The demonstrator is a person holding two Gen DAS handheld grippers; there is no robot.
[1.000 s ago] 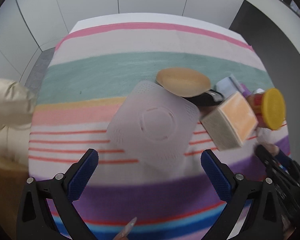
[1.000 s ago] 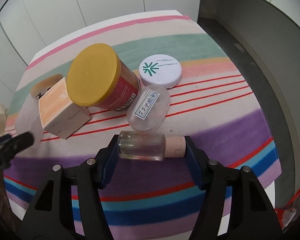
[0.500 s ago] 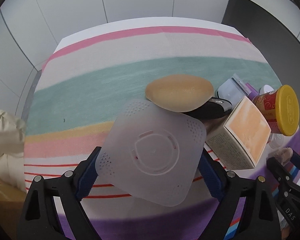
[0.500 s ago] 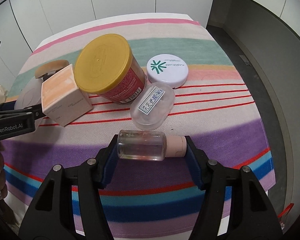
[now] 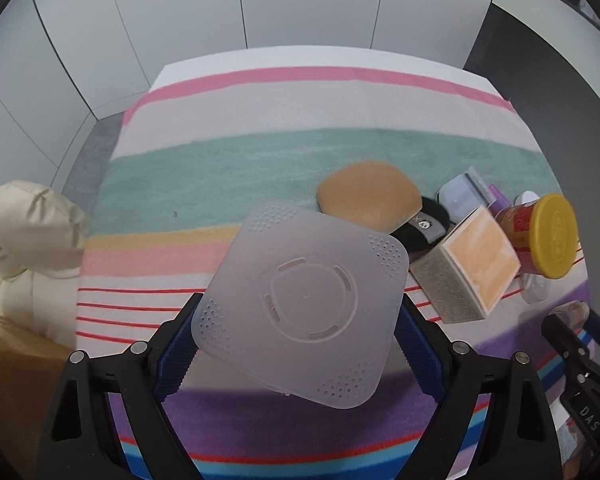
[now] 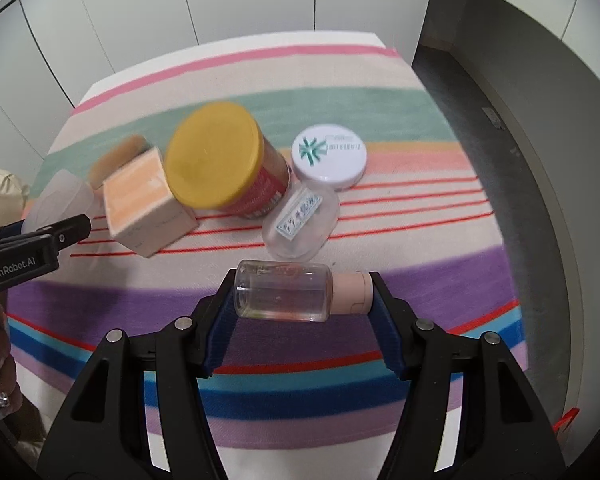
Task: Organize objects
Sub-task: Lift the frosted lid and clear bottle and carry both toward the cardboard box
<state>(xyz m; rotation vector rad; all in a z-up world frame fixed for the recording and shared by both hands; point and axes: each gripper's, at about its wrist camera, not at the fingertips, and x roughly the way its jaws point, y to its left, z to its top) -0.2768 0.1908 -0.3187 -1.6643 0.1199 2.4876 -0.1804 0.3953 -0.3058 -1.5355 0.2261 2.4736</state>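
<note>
My left gripper is shut on a frosted square plastic case, its pads pressing two opposite edges; the case hangs tilted just above the striped cloth. A clear bottle with a pink cap lies crosswise in my right gripper, which is shut on its two ends. Behind the bottle stand a yellow-lidded red jar, a peach box, a white round compact and a clear oval case with a label. The right view also shows the left gripper with the frosted case at its left edge.
A tan puff, a black puff and a clear pouch lie beside the peach box. Cream padded fabric and a cardboard box sit off the table's left side. A dark floor runs along the right edge.
The left jaws came in from wide open around the frosted case and gripped it; the case now sits higher off the cloth. The right gripper kept the bottle and rolled slightly.
</note>
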